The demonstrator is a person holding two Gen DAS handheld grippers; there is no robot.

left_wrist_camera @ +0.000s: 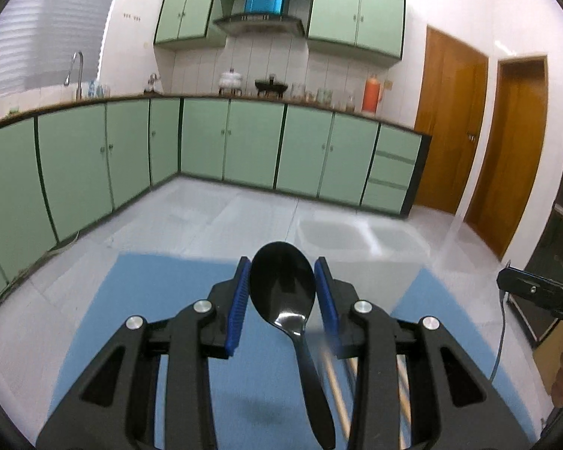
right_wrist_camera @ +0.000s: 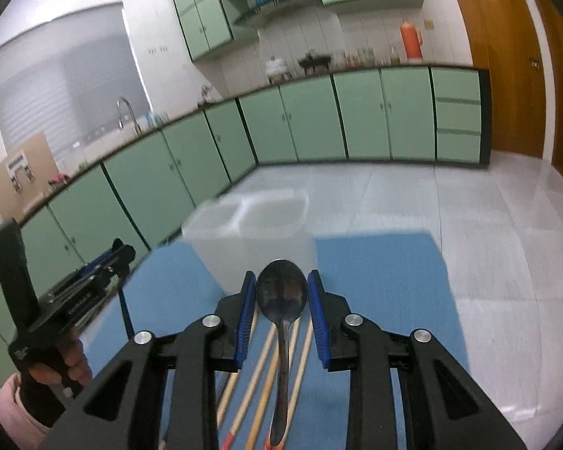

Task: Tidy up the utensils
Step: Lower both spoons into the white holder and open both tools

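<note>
My left gripper (left_wrist_camera: 282,262) is shut on a black plastic spoon (left_wrist_camera: 281,292). Its bowl sits between the blue pads and its handle runs back toward the camera. My right gripper (right_wrist_camera: 281,275) is shut on a metal spoon (right_wrist_camera: 281,300), gripped by the bowl in the same way. Both spoons are held up above a blue mat (right_wrist_camera: 375,281). Several wooden chopsticks (right_wrist_camera: 266,360) lie on the mat under the right gripper, and they show blurred in the left wrist view as chopsticks (left_wrist_camera: 334,378). A translucent two-compartment container (right_wrist_camera: 251,217) stands at the mat's far edge, just ahead of both grippers.
The container (left_wrist_camera: 356,240) lies ahead and to the right in the left wrist view. The right gripper's body (left_wrist_camera: 536,292) shows at the right edge there. A hand holds the left gripper's body (right_wrist_camera: 75,300) at the left of the right wrist view. Green cabinets and grey floor lie beyond.
</note>
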